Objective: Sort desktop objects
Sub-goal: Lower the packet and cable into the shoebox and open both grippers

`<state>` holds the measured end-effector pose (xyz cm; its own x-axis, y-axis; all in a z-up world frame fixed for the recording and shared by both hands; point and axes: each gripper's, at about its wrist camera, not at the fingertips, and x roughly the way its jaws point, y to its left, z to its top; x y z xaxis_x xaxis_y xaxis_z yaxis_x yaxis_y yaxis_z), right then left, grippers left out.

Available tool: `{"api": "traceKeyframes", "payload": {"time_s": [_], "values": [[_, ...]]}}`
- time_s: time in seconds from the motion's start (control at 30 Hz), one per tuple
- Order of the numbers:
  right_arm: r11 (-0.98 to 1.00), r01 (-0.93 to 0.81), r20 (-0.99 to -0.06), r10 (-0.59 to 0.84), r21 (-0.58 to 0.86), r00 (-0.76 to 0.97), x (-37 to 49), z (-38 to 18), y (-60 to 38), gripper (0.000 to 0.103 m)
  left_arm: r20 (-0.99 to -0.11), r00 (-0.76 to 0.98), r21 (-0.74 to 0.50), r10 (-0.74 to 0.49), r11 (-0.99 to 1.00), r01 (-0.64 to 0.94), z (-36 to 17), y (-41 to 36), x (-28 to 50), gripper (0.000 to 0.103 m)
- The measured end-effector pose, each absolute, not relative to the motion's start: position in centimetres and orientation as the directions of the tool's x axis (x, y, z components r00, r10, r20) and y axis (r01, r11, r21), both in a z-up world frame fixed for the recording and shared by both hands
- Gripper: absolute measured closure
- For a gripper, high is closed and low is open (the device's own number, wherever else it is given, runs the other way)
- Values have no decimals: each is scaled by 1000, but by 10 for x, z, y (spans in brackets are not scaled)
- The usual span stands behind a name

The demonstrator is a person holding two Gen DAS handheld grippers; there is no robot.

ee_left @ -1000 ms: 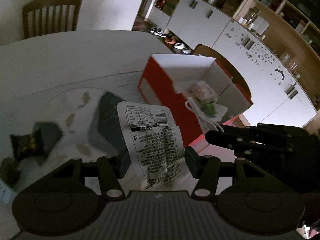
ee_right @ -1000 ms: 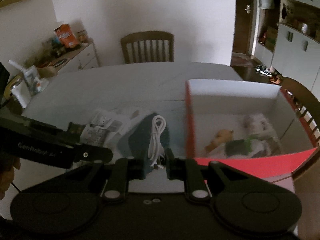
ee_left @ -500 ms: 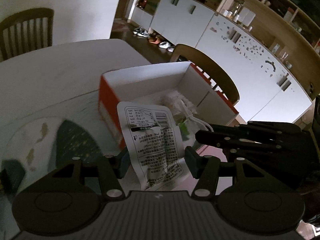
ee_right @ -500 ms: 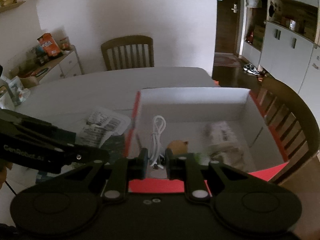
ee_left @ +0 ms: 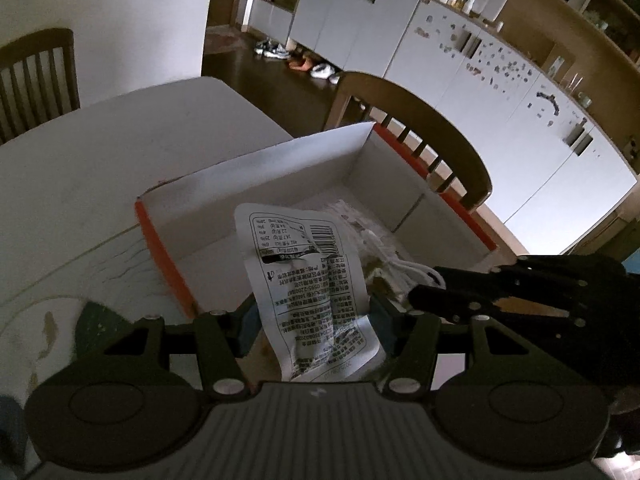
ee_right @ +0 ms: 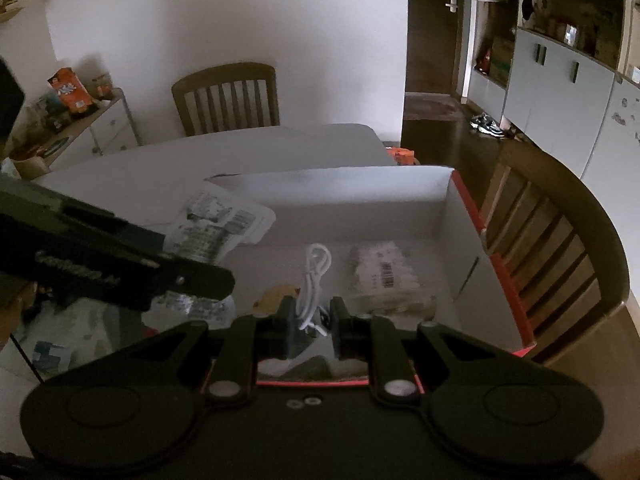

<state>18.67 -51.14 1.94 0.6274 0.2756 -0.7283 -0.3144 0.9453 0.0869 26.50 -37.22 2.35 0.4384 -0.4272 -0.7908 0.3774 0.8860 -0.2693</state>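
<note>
My left gripper is shut on a white printed packet, held upright over the near part of the red box with white inside. My right gripper is shut on a coiled white cable and hangs over the same box. In the left wrist view the right gripper shows at the right with the cable. The right wrist view has the left gripper at the left with the packet. A wrapped pack and a small yellow item lie inside the box.
The box stands near the right edge of a pale table. A wooden chair stands right behind the box, another chair at the table's far side. A patterned mat lies left of the box. White cupboards line the far wall.
Both grippers moved right, from over the mat to over the box, each carrying its item. The box now fills the middle of both views.
</note>
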Motion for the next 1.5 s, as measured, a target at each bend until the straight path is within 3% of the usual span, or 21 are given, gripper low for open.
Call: {"api": "traceKeyframes", "payload": {"time_s": [0.6, 1.23, 1.5], "values": [[931, -355, -795, 280, 88, 538, 221, -18, -520, 86, -877, 288, -272, -385, 891, 363, -20, -403, 333, 46], [927, -342, -832, 306, 152, 462, 243, -38, -517, 86, -904, 266, -244, -335, 914, 324, -38, -405, 355, 41], [928, -337, -833, 308, 157, 460, 244, -38, -519, 78, -898, 279, -245, -341, 912, 328, -33, -404, 353, 36]]}}
